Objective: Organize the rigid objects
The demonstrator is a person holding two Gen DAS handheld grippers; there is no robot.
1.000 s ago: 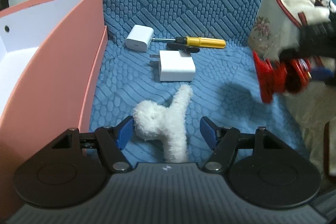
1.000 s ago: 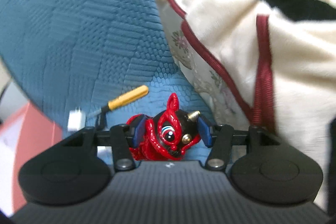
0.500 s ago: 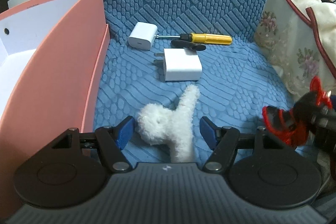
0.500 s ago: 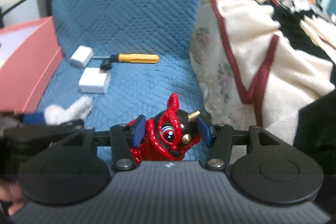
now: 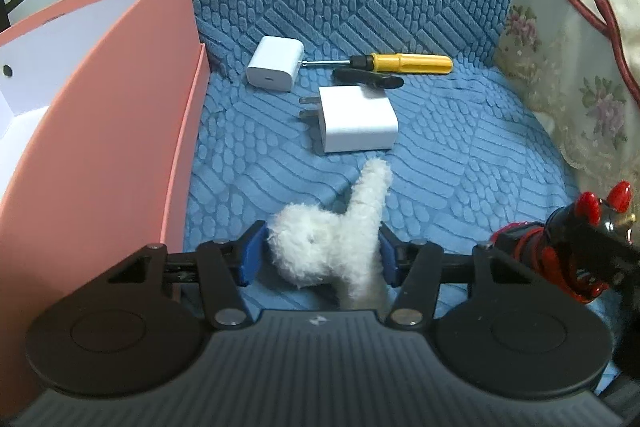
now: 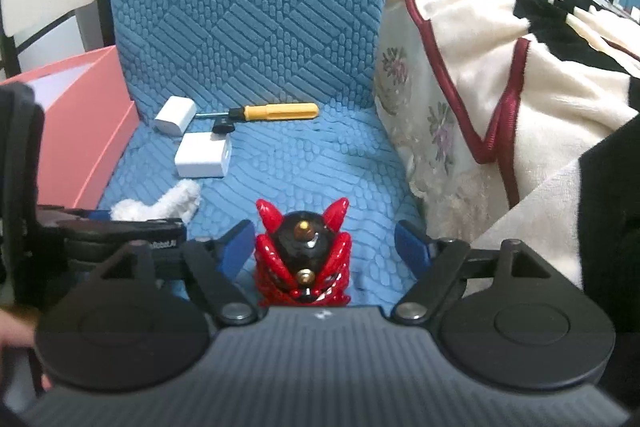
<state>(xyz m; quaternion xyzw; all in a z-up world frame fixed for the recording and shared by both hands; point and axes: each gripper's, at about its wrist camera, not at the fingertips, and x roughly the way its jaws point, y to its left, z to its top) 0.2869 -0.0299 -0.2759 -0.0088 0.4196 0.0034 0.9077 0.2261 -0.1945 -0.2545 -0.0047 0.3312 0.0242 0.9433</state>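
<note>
Two tools work the blue seat: the left tool (image 5: 320, 259) has just been closing and now pinches the fluffy toy (image 5: 332, 247), while the right tool (image 6: 325, 247) has just spread, the red figurine (image 6: 304, 259) standing loose between its jaws. Both chargers (image 5: 356, 125) and the screwdriver (image 5: 396, 61) lie at twelve o'clock, unsorted; the pink box (image 5: 120, 131) waits at nine.

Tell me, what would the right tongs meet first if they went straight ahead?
The red figure, standing between the open right tongs; beyond it only blue cushion, though depth is unclear.
</note>
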